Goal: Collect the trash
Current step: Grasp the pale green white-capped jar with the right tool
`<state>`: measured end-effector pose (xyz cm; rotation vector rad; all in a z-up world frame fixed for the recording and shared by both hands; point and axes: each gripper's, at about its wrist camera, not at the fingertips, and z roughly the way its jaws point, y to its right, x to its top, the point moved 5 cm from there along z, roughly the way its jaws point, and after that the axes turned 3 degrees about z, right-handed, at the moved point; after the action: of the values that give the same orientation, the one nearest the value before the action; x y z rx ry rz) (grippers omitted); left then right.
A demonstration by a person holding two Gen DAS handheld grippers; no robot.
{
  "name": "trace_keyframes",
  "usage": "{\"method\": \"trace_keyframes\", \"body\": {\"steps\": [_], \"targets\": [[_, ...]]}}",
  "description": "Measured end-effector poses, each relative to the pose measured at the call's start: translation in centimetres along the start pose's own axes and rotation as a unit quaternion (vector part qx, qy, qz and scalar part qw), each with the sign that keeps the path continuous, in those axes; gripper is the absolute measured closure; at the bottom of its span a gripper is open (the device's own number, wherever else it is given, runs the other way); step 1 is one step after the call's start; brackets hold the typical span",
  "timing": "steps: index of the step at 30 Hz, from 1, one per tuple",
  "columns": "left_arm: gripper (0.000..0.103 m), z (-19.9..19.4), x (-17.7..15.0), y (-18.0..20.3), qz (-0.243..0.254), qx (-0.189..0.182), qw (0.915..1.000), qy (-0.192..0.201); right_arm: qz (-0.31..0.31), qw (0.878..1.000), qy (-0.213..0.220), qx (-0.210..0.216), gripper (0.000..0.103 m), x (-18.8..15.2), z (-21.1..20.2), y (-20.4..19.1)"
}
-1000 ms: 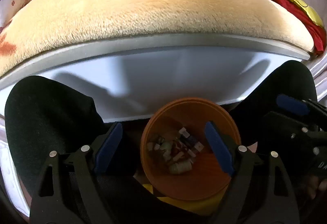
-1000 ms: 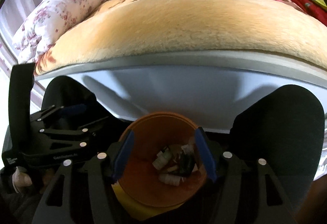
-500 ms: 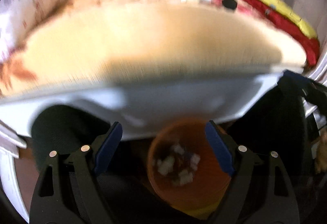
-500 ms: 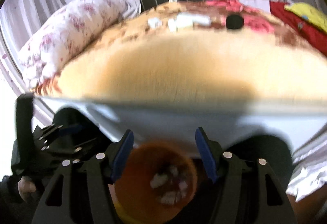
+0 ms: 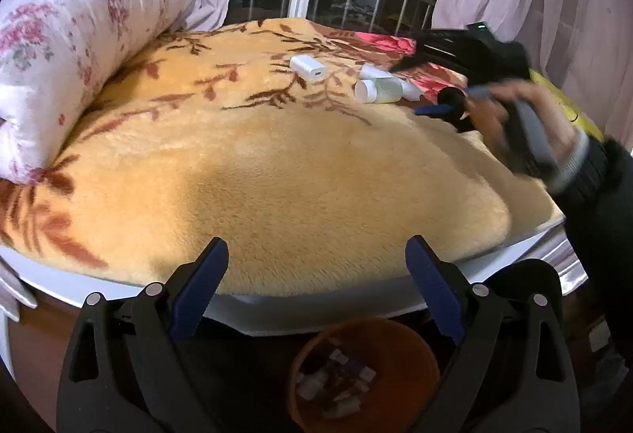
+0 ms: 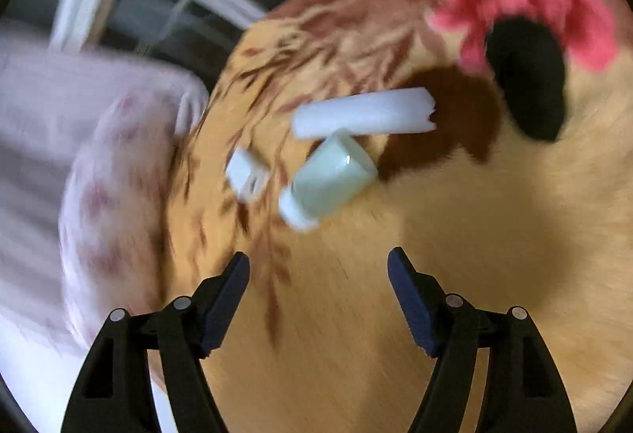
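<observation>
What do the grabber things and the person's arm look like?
Each gripper, left and right, is a black plastic frame with triangle-shaped cutouts and round silver rivets, ending in two fingers faced with dark blue pads. Seen from the left wrist camera, the hand comes out of a black sleeve with a grey ribbed cuff. No cables show.

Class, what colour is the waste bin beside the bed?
Orange waste bin, seen best in the left wrist view.
</observation>
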<state>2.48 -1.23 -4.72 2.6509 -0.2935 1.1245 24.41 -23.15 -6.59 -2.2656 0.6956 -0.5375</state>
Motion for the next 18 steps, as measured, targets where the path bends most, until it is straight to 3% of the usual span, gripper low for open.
{"method": "trace_keyframes", "body": {"steps": [2, 8, 9, 11, 14, 16, 18], "targets": [[0.014, 0.3, 0.1, -0.3, -0.007, -0.008, 0.9999, 0.003, 0.028, 1.000, 0.007, -0.006, 0.032, 0.9, 1.2, -0.5], [0.014, 1.2, -0.2, -1.1, -0.016, -0.021, 0.9996, 0.005, 0.078, 0.993, 0.024, -0.086, 0.037, 3.1, 4.8, -1.3], [0.014, 1.3, -0.3, -1.2, -0.018, -0.024, 0.9996, 0.003, 0.079, 0.991, 0.025, -0.102, 0.042, 3.3, 5.2, -1.2], [0.014, 1.5, -0.5, -1.4, -0.024, -0.025, 0.9994, -0.001, 0.055, 0.987, 0.035, -0.149, 0.047, 3.4, 5.8, -1.8], [0.014, 1.6, -0.8, -1.5, -0.032, -0.029, 0.9991, -0.002, -0.040, 0.975, 0.042, -0.213, 0.053, 2.5, 6.6, -3.1], [0.014, 1.7, -0.9, -1.3, -0.032, -0.031, 0.9990, -0.007, -0.085, 0.973, 0.050, -0.208, 0.054, 1.5, 6.2, -3.5], [0.014, 1.6, -0.9, -1.3, -0.033, -0.033, 0.9989, -0.009, -0.102, 0.980, 0.054, -0.165, 0.055, 0.6, 4.7, -3.5]]}}
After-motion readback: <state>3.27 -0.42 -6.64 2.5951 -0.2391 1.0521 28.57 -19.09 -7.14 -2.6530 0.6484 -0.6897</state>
